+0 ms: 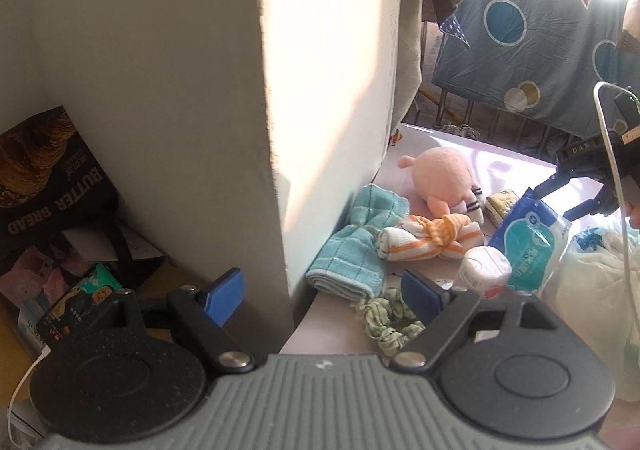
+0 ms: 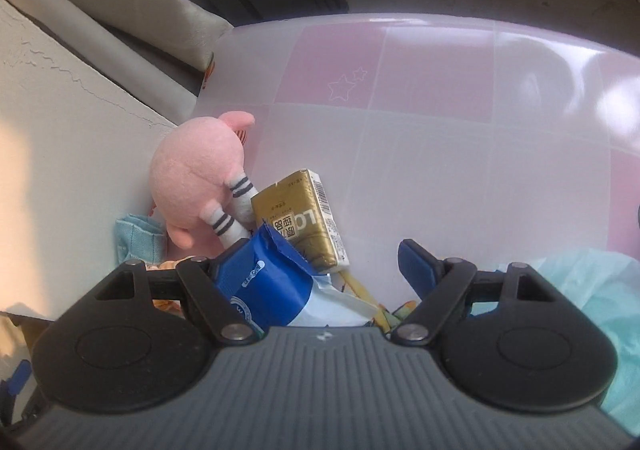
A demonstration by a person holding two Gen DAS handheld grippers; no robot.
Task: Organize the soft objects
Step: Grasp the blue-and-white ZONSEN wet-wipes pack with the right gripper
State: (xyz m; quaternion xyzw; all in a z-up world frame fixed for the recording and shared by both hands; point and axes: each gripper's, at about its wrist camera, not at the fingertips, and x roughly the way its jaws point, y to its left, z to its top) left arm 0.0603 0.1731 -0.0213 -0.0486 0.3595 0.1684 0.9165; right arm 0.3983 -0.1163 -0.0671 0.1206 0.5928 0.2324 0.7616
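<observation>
A pink plush toy [image 2: 196, 186] with white, dark-striped legs lies on its side on the glossy pink-and-white checked table [image 2: 440, 138], close against the cream wall [image 1: 332, 90]; in front of it sit a folded teal cloth [image 1: 352, 250], a white-and-orange striped towel knotted in the middle [image 1: 432, 238] and, at the near table edge, a crumpled green-patterned cloth [image 1: 384, 322]; a gold carton [image 2: 300, 218] leans just beside the plush's legs, and a blue-and-white tissue pack [image 2: 272, 282] overlaps it. The right gripper [image 2: 320, 270] is spread wide with the tissue pack between its fingers; the left pad touches the pack, the right pad stands clear, so it grasps nothing. The left gripper [image 1: 324, 290] is released too, straddling the wall corner, its right pad [image 1: 420, 294] over the table edge by the green cloth. The far half of the table is bare, ending in a rounded edge; the wall bounds the left side, and a white plastic bag [image 1: 592, 274] crowds the right.
</observation>
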